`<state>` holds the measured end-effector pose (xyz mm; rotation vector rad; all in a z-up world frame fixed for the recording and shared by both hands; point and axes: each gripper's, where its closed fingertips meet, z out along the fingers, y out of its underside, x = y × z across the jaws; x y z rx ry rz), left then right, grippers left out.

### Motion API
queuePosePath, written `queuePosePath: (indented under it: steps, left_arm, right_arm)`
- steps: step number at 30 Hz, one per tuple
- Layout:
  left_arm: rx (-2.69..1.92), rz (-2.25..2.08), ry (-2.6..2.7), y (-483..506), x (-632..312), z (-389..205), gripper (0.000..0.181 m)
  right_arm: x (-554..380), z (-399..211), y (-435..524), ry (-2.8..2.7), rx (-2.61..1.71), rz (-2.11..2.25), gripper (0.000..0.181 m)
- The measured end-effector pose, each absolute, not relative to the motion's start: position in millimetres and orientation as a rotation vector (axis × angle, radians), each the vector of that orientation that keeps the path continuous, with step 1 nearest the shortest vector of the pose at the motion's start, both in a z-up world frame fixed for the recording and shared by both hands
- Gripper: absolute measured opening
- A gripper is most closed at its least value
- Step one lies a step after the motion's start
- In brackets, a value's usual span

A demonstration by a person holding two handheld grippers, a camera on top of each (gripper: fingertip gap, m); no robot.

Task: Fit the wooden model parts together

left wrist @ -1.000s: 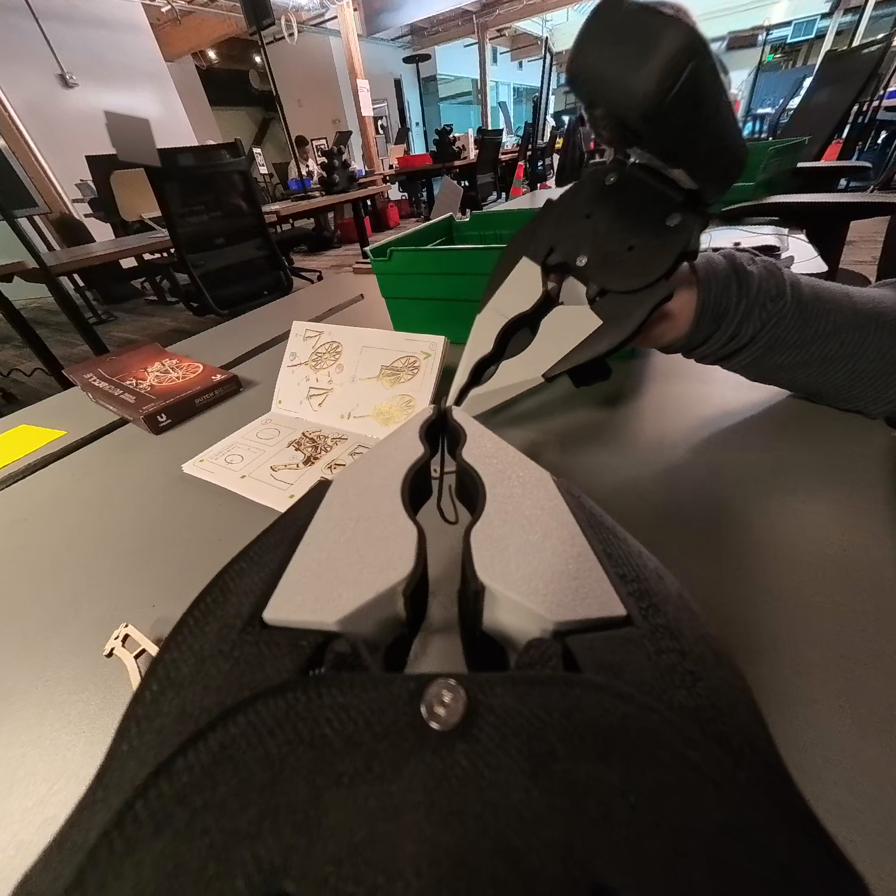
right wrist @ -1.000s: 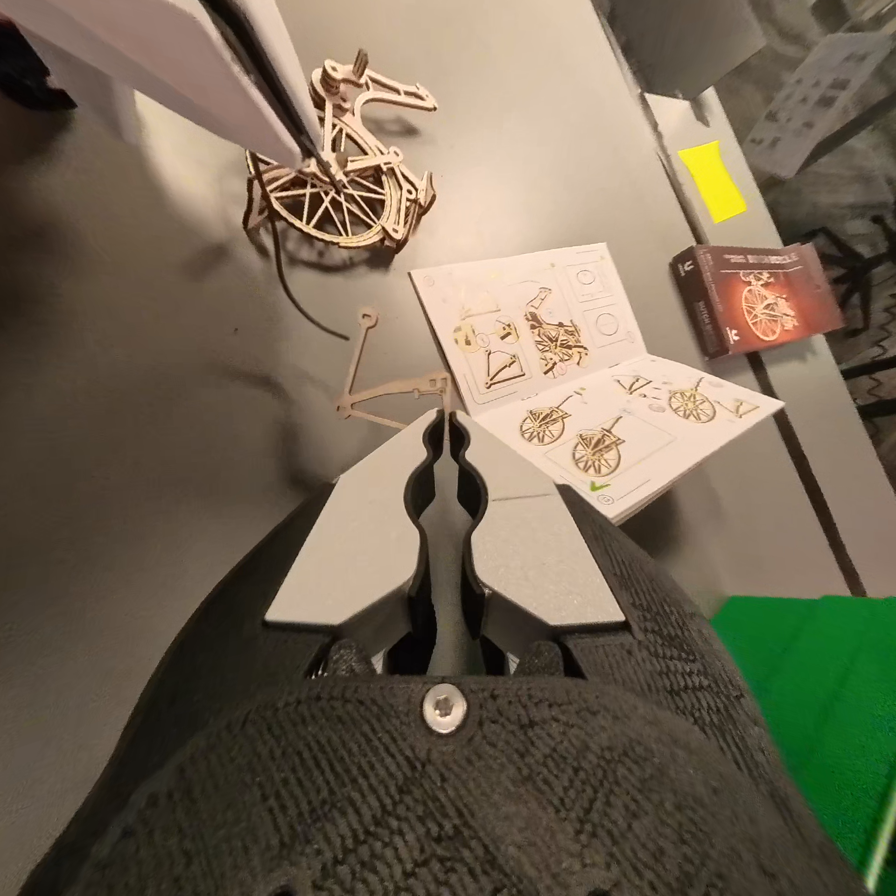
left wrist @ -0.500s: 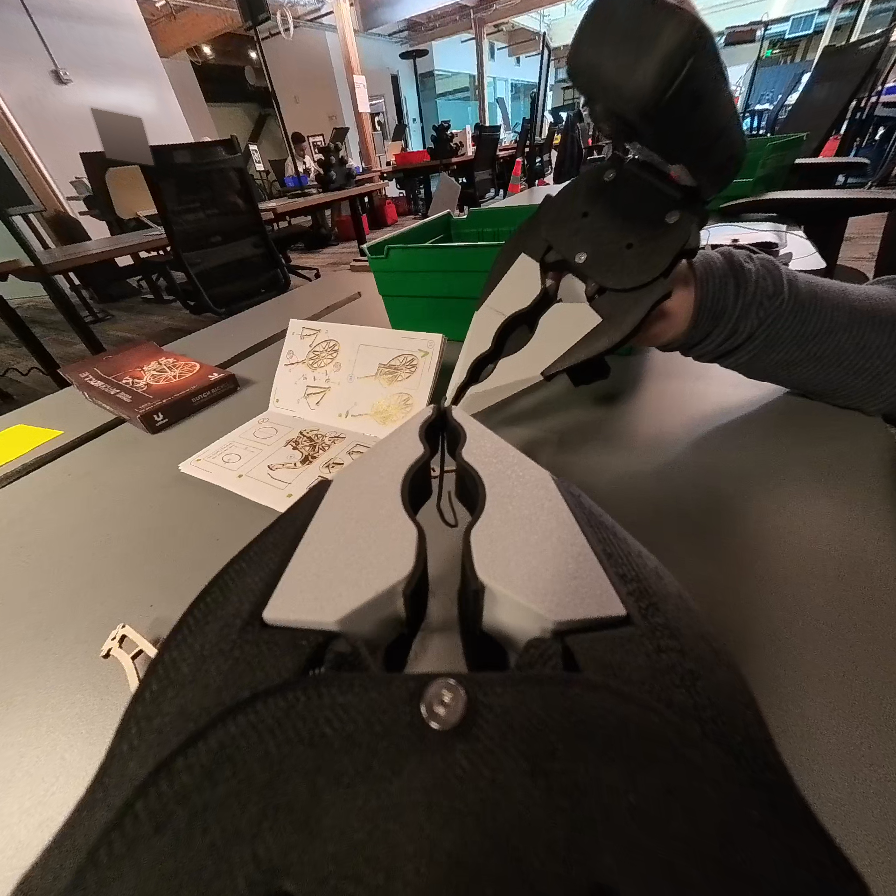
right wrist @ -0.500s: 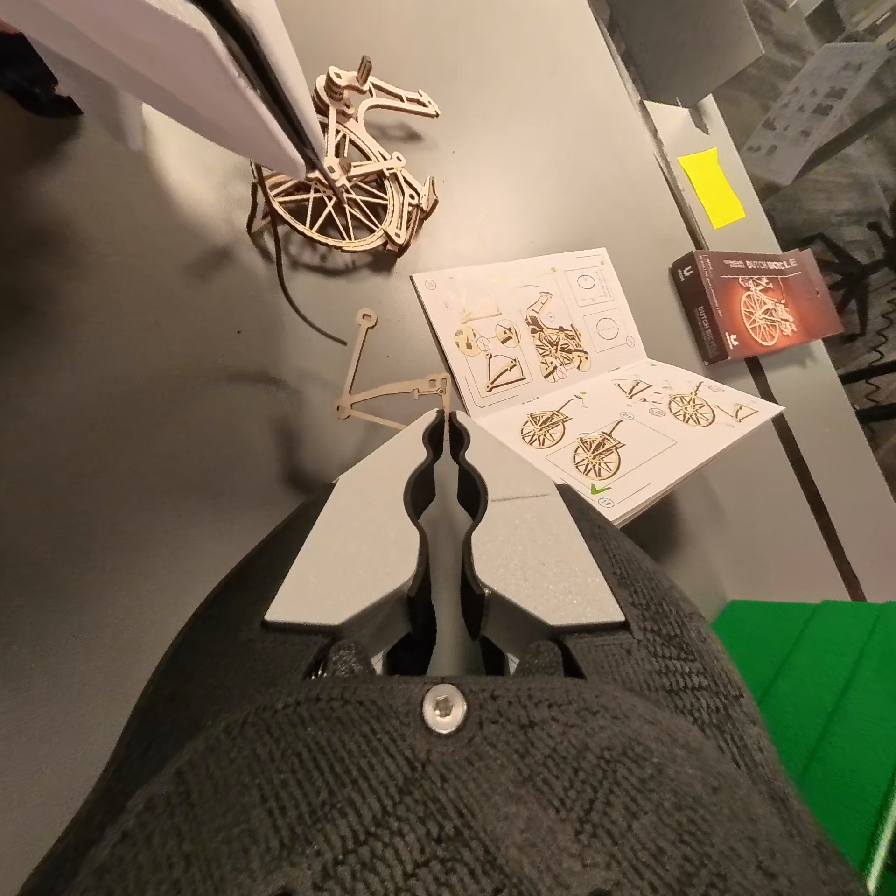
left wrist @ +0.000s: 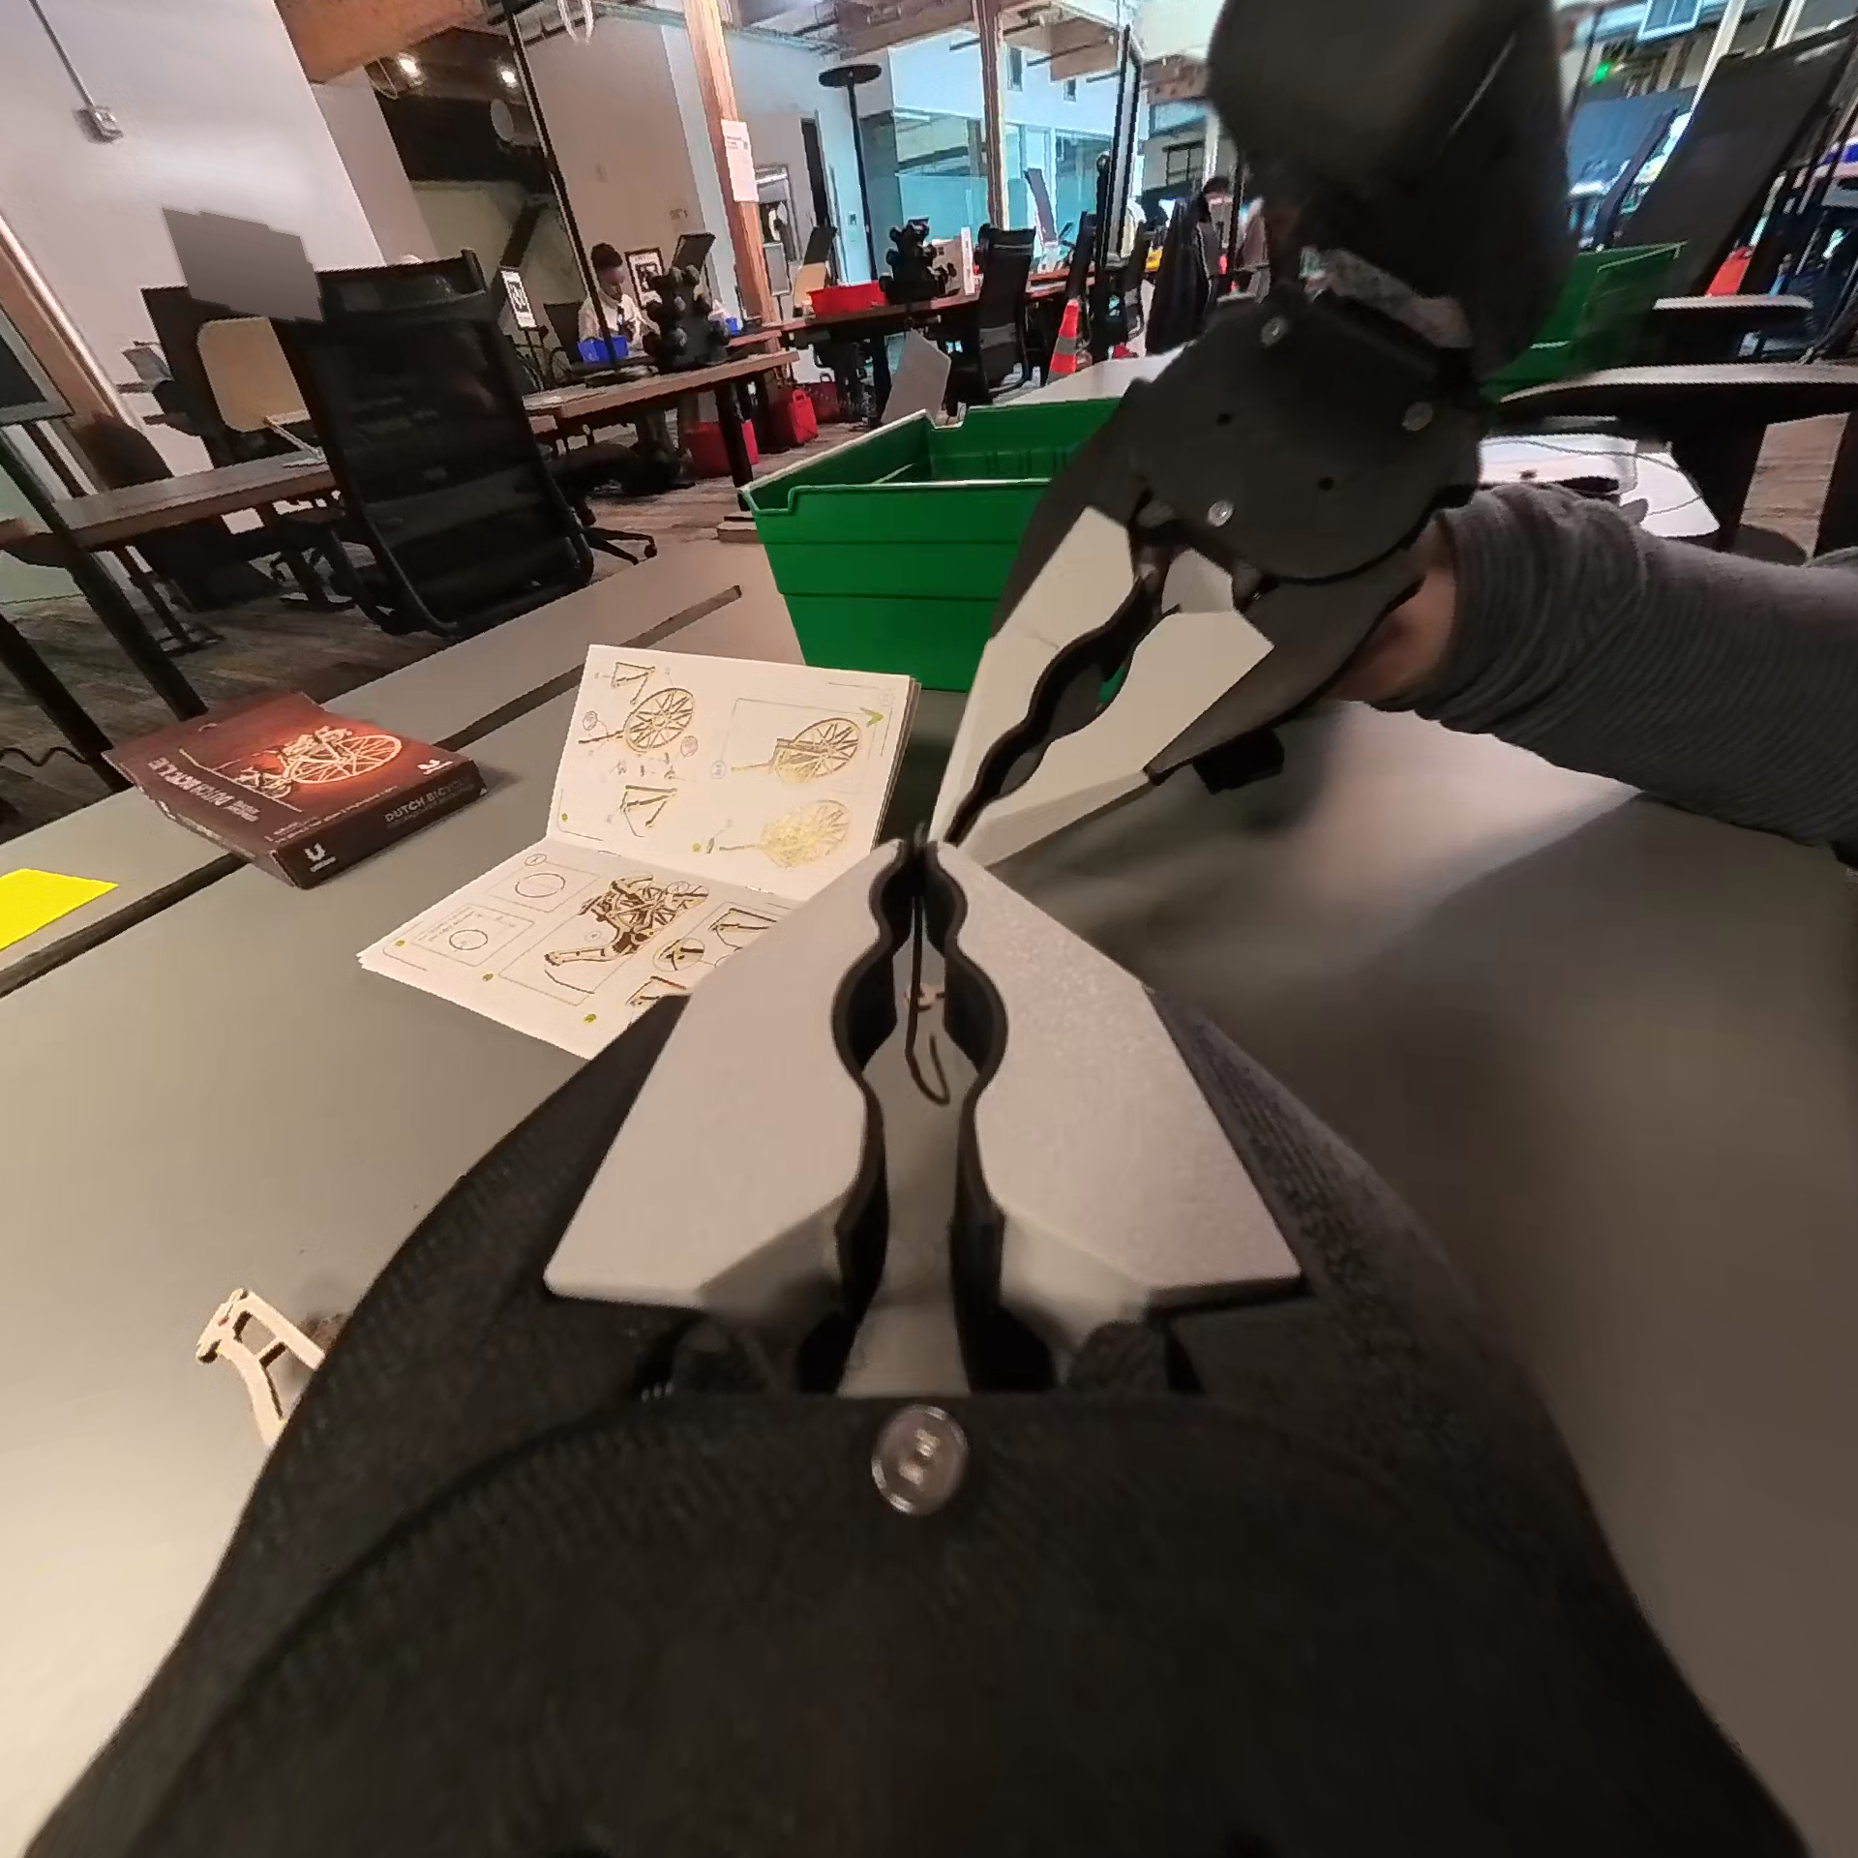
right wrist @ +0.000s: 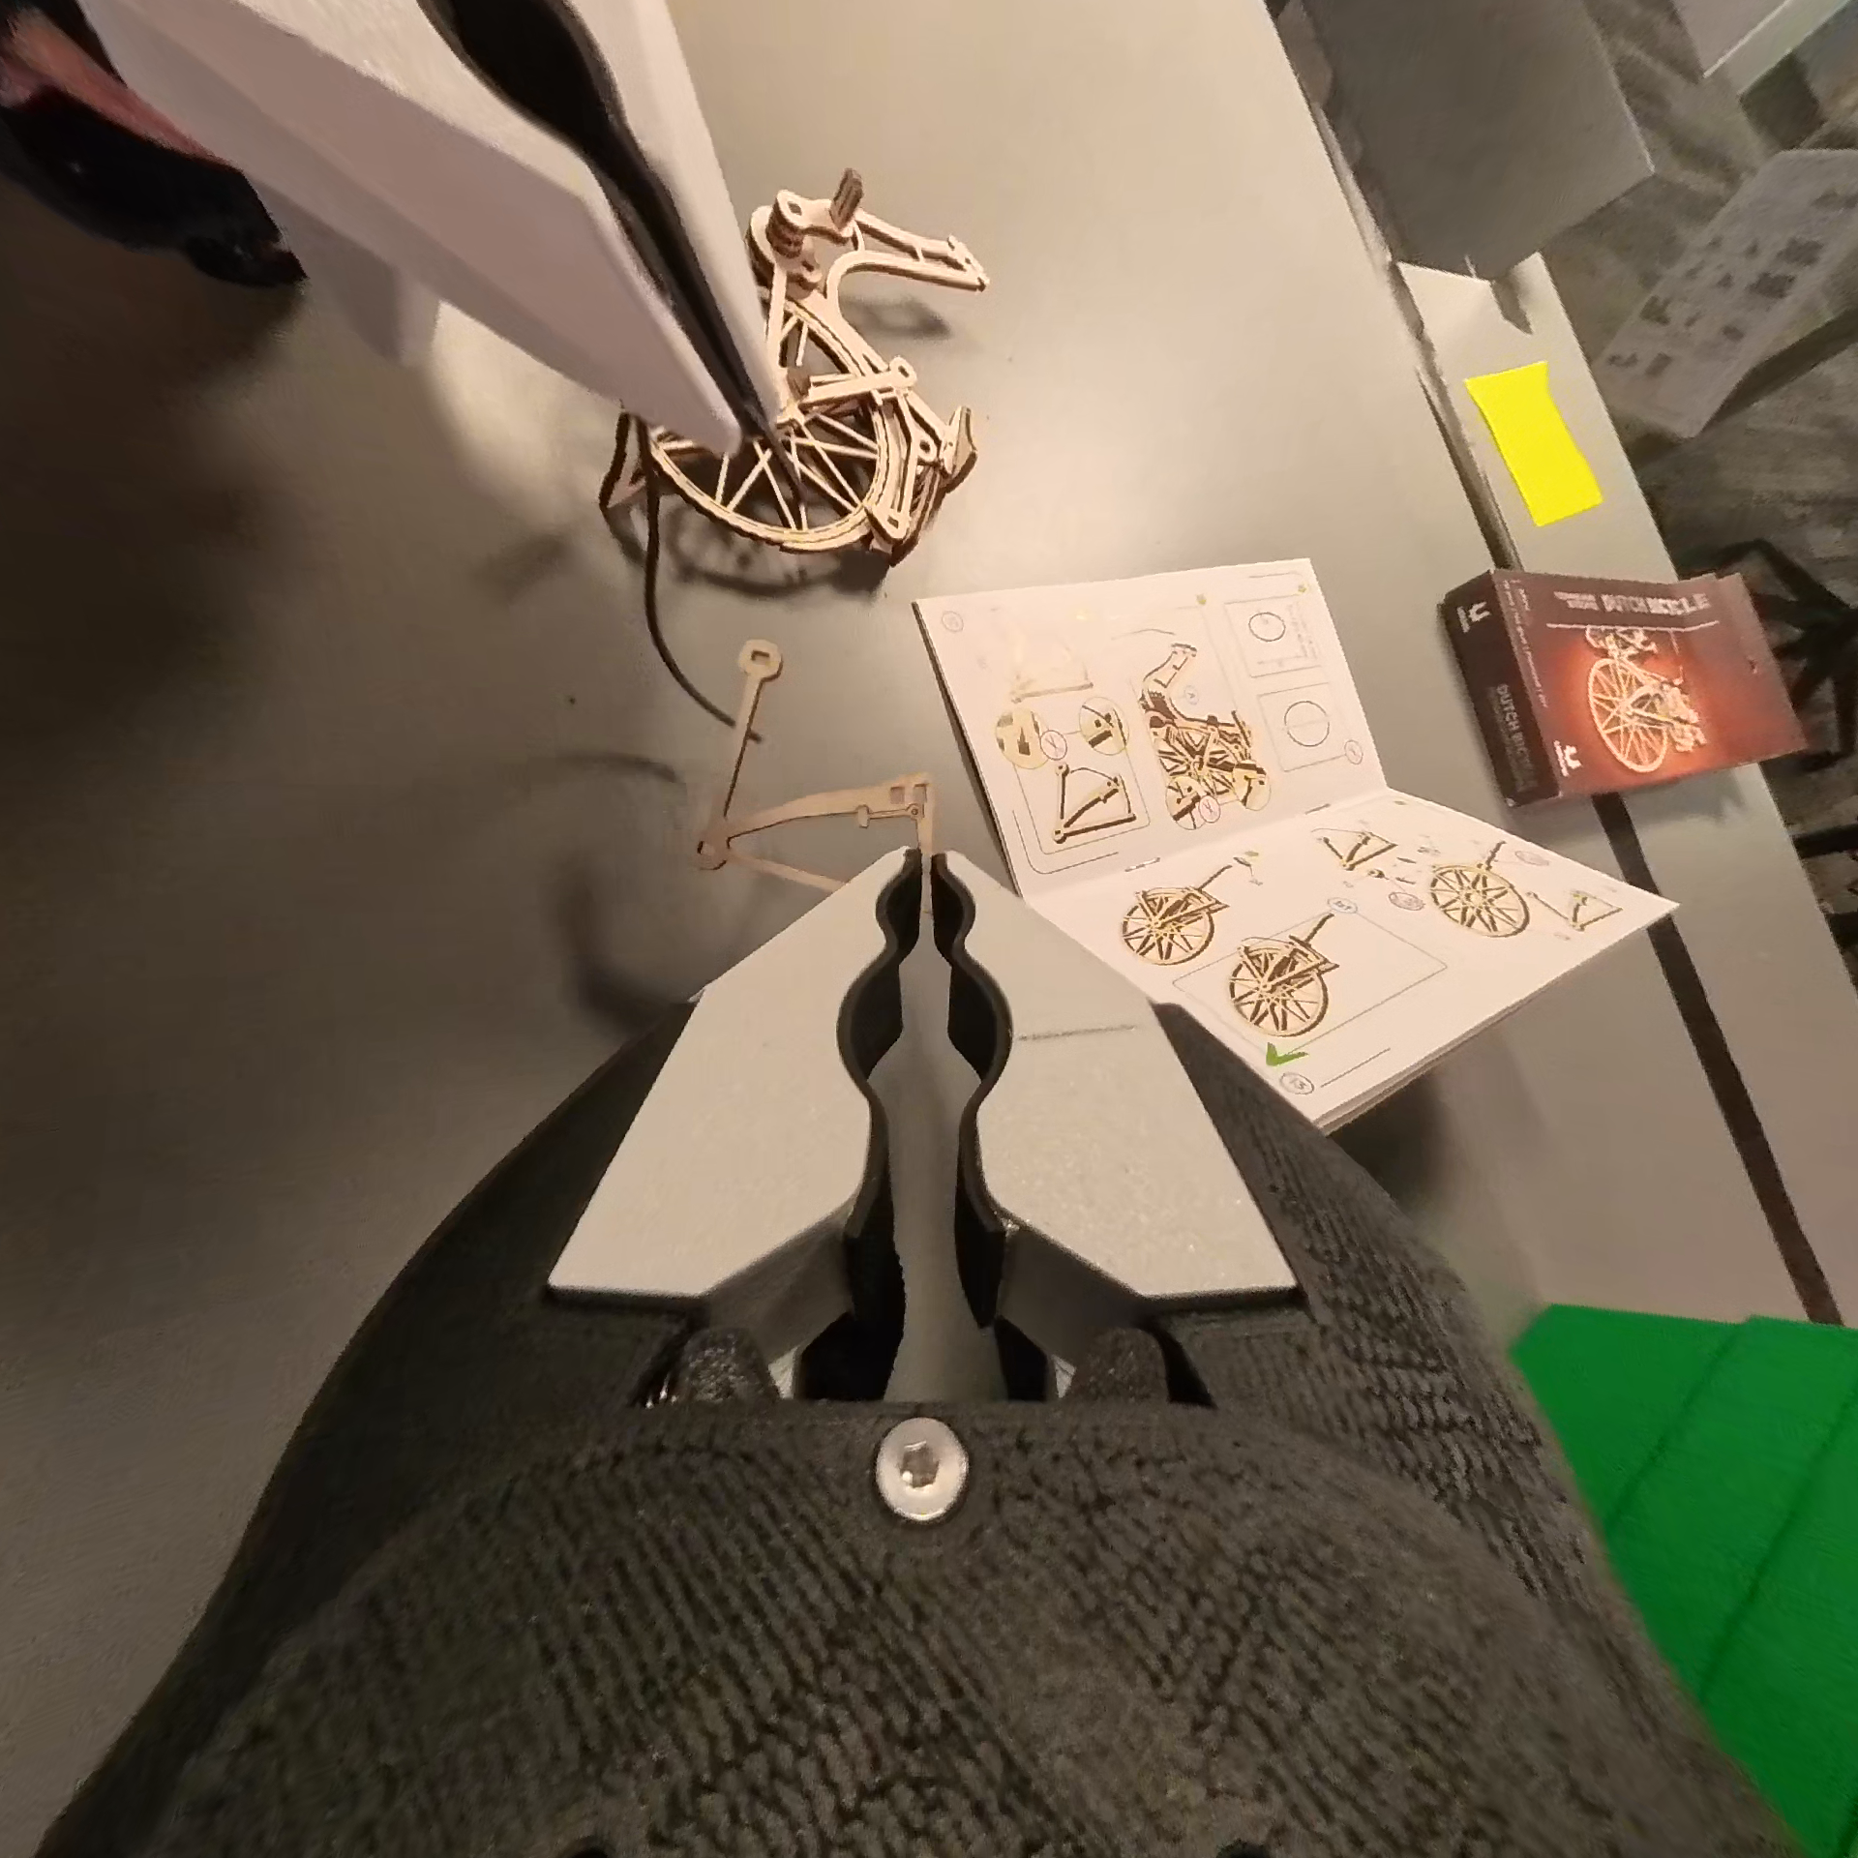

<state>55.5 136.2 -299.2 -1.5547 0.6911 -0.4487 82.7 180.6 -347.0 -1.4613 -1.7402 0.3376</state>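
— What's hard to read?
— Whatever the left gripper (right wrist: 749, 427) pinches: its tips meet over the wooden bicycle model (right wrist: 804, 402), a dark cord (left wrist: 920, 990) between them.
— And the model?
— Pale, spoked, lying mid-desk (right wrist: 302, 704), a thin frame piece (right wrist: 794, 794) nearby.
— The right gripper (right wrist: 925, 865)?
— Angled down, nearly closed on the frame piece's edge; contact unclear. Booklet (right wrist: 1257, 834) right.

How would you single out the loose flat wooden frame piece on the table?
Start at the open instruction booklet on the grey table. Just beside its near corner lies the flat wooden frame piece, thin struts forming a triangle. Unlike the upright wheeled model beyond, it lies flat and has no wheel.
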Motion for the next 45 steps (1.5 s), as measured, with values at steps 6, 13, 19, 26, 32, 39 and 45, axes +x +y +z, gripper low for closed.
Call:
queuePosePath:
  steps: [6, 13, 19, 26, 32, 39, 45]
  left_arm:
    - [-1.585, -0.383, 0.675, 142, 53, -303, 0.000]
    - [-1.614, -0.248, 0.659, 152, 56, -304, 0.000]
    - [-1.662, -0.187, 0.676, 157, 55, -310, 0.000]
    - [-1.660, -0.210, 0.605, 161, 56, -302, 0.000]
    - [-1.620, -0.166, 0.563, 166, 56, -294, 0.000]
    - [-1.639, -0.135, 0.543, 171, 51, -298, 0.000]
    - [-1.618, -0.074, 0.562, 172, 53, -295, 0.000]
  right_arm:
    - [77, -334, 180, -1.683, -1.402, 0.274, 0.000]
    - [72, -321, 181, -1.638, -1.327, 0.124, 0.000]
    - [72, -319, 178, -1.661, -1.279, 0.057, 0.000]
    - [71, -304, 187, -1.606, -1.113, -0.225, 0.000]
    - [64, -298, 186, -1.579, -0.996, -0.393, 0.000]
    - [63, -296, 185, -1.564, -0.998, -0.391, 0.000]
    - [62, -298, 186, -1.566, -1.005, -0.403, 0.000]
